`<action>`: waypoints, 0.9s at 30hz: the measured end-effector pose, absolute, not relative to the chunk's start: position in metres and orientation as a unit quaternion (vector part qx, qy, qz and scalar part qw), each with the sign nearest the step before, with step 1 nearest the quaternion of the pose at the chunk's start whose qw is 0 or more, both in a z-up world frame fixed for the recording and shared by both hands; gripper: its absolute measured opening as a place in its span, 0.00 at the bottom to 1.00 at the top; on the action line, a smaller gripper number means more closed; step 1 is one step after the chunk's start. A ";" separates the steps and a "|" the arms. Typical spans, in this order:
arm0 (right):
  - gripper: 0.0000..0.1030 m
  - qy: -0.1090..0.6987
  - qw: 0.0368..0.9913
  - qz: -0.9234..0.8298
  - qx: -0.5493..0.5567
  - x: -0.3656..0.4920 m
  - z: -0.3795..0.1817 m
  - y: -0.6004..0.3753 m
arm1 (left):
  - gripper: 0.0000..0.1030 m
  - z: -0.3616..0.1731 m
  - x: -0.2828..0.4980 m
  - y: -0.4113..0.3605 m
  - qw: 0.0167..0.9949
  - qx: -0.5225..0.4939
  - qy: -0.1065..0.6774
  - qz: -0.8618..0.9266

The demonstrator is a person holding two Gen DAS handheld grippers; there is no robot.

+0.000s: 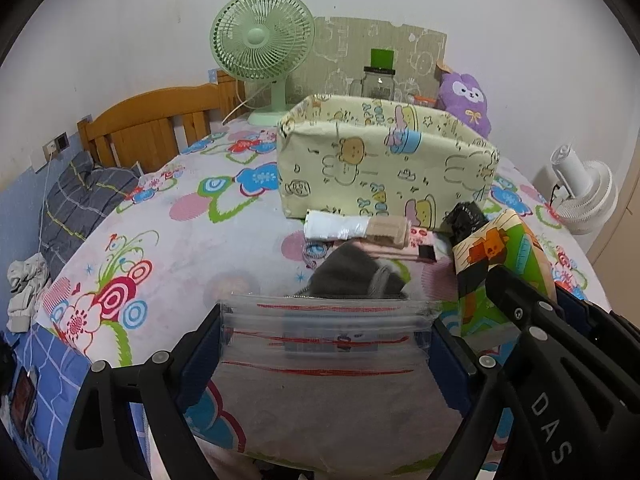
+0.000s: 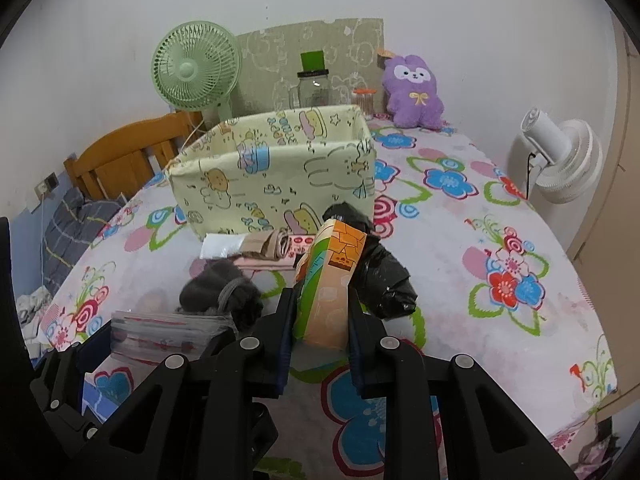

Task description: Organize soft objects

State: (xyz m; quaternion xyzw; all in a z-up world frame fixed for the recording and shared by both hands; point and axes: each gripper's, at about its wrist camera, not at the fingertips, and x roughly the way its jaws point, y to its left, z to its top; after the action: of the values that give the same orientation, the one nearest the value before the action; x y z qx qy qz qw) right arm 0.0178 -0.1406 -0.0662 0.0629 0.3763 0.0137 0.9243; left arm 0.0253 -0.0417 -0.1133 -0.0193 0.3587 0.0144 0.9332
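Right tool [image 2: 320, 320] is clamped on a small carton [image 2: 326, 280] printed in orange and green; both pads press its sides and the carton stands tilted between them, its top leaning toward the fabric box [image 2: 276, 176]. Left tool [image 1: 326, 344] grips a clear plastic pouch with red lines [image 1: 324, 332], the blue pads touching the pouch's two side edges, so it is closed on that pouch. In the right wrist view the same pouch shows at lower left, held just beside the right tool.

Remaining soft items lie on the bed [image 2: 460, 280], which carries a floral sheet. A dark grey sock bundle [image 2: 224, 288] sits just beyond the pouch. A crumpled black plastic bag [image 2: 384, 276] lies just behind and to the right of the carton. A beige roll with a white end [image 1: 356, 226] and a flat pink packet [image 1: 396, 254] lie against the foot of the fabric box.

Fabric box is pale yellow with cartoon prints, open at the top, standing upright near the middle of the bed; its inside is mostly hidden.

Beyond the box stand a green desk fan [image 1: 262, 56], a glass jar [image 1: 378, 80] and a purple plush toy [image 2: 414, 92]. A white fan [image 2: 560, 164] stands off the bed's right side.
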 end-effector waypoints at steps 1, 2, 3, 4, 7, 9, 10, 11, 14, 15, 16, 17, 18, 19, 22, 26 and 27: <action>0.26 0.374 0.925 0.013 0.063 0.018 -0.064 -0.141 | 0.89 -0.111 0.025 -0.042 0.934 -0.020 0.358 0.014; 0.26 0.373 0.926 0.012 0.063 0.018 -0.062 -0.141 | 0.89 -0.109 0.025 -0.041 0.934 -0.021 0.356 0.014; 0.26 0.371 0.926 0.012 0.062 0.018 -0.059 -0.140 | 0.89 -0.107 0.025 -0.041 0.934 -0.021 0.355 0.013; 0.26 0.370 0.927 0.011 0.062 0.018 -0.057 -0.140 | 0.89 -0.105 0.025 -0.041 0.935 -0.021 0.355 0.012; 0.26 0.367 0.928 0.009 0.064 0.018 -0.051 -0.140 | 0.89 -0.099 0.026 -0.041 0.936 -0.022 0.352 0.011; 0.26 0.364 0.929 0.008 0.064 0.018 -0.045 -0.141 | 0.89 -0.093 0.026 -0.041 0.937 -0.022 0.348 0.009; 0.26 0.361 0.930 0.006 0.065 0.018 -0.041 -0.141 | 0.89 -0.090 0.026 -0.041 0.938 -0.023 0.346 0.008; 0.26 0.359 0.931 0.005 0.065 0.018 -0.038 -0.141 | 0.89 -0.087 0.027 -0.042 0.939 -0.023 0.344 0.007; 0.26 0.353 0.934 0.003 0.065 0.020 -0.029 -0.142 | 0.89 -0.077 0.028 -0.042 0.941 -0.024 0.338 0.004; 0.26 0.351 0.934 0.002 0.065 0.021 -0.026 -0.142 | 0.89 -0.074 0.029 -0.042 0.941 -0.024 0.337 0.003; 0.26 0.350 0.935 0.001 0.065 0.021 -0.023 -0.142 | 0.89 -0.071 0.029 -0.042 0.942 -0.024 0.336 0.002; 0.26 0.348 0.935 -0.001 0.065 0.022 -0.020 -0.142 | 0.89 -0.069 0.030 -0.042 0.942 -0.024 0.335 0.001; 0.26 0.347 0.936 -0.002 0.065 0.022 -0.017 -0.142 | 0.89 -0.067 0.030 -0.041 0.942 -0.025 0.334 0.000; 0.26 0.346 0.936 -0.002 0.064 0.022 -0.016 -0.142 | 0.89 -0.064 0.031 -0.041 0.943 -0.025 0.332 0.000; 0.26 0.341 0.938 -0.003 0.065 0.023 -0.009 -0.143 | 0.89 -0.058 0.032 -0.042 0.945 -0.021 0.328 -0.002; 0.26 0.340 0.938 -0.007 0.065 0.025 -0.001 -0.143 | 0.89 -0.051 0.034 -0.043 0.946 -0.018 0.325 -0.007; 0.26 0.339 0.939 -0.008 0.065 0.026 0.001 -0.144 | 0.89 -0.048 0.035 -0.043 0.946 -0.016 0.323 -0.008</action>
State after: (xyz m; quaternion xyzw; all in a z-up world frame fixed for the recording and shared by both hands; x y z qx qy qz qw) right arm 0.0256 -0.1436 0.0006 0.0651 0.3386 -0.0079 0.9386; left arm 0.0350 -0.0431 -0.0481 -0.0159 0.3228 -0.0081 0.9463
